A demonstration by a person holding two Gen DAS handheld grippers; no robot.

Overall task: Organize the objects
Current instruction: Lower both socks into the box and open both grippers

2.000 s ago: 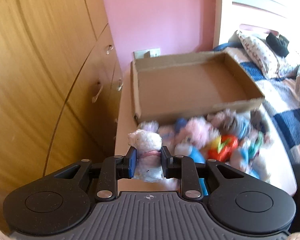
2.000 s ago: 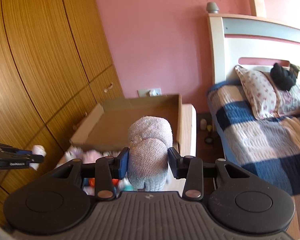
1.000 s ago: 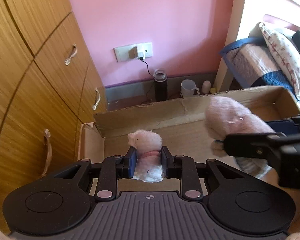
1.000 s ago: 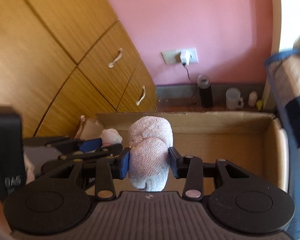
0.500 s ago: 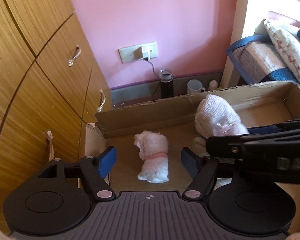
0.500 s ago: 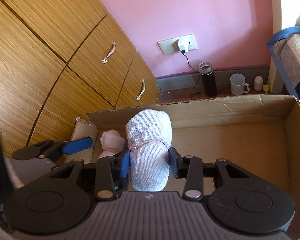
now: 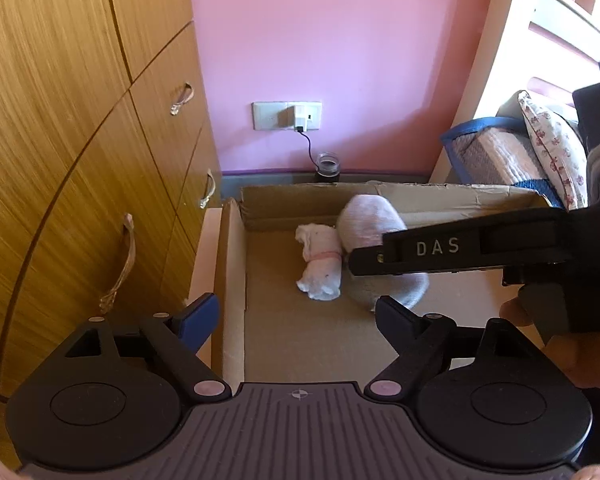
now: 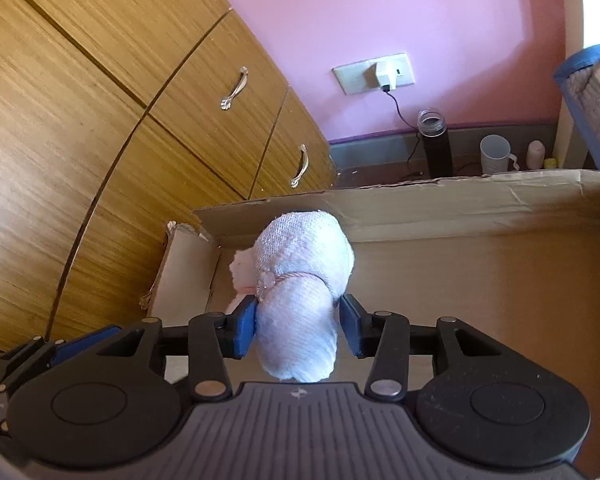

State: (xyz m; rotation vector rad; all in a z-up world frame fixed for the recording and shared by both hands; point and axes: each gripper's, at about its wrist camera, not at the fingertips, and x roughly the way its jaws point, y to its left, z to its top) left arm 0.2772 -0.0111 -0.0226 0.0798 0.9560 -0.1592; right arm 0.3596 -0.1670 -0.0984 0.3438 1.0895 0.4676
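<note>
Taking the cardboard box [image 7: 233,264] as the landmark: left of it stands the wooden wardrobe [image 7: 60,128] with its drawer handles. The left gripper [image 7: 296,316] hangs over the box's near left corner, fingers spread wide and holding nothing. Inside the box, toward its far left corner, the small white rolled sock [image 7: 319,266] lies on the floor of the box. Just right of it, apparently touching, is the larger pinkish sock bundle [image 8: 300,280], pinched between the fingers of the right gripper [image 8: 298,330], closed on its lower half. Behind the box, a dark bottle [image 8: 434,142] stands against the pink wall [image 7: 340,40]; to the right is the bed [image 7: 500,156].
</note>
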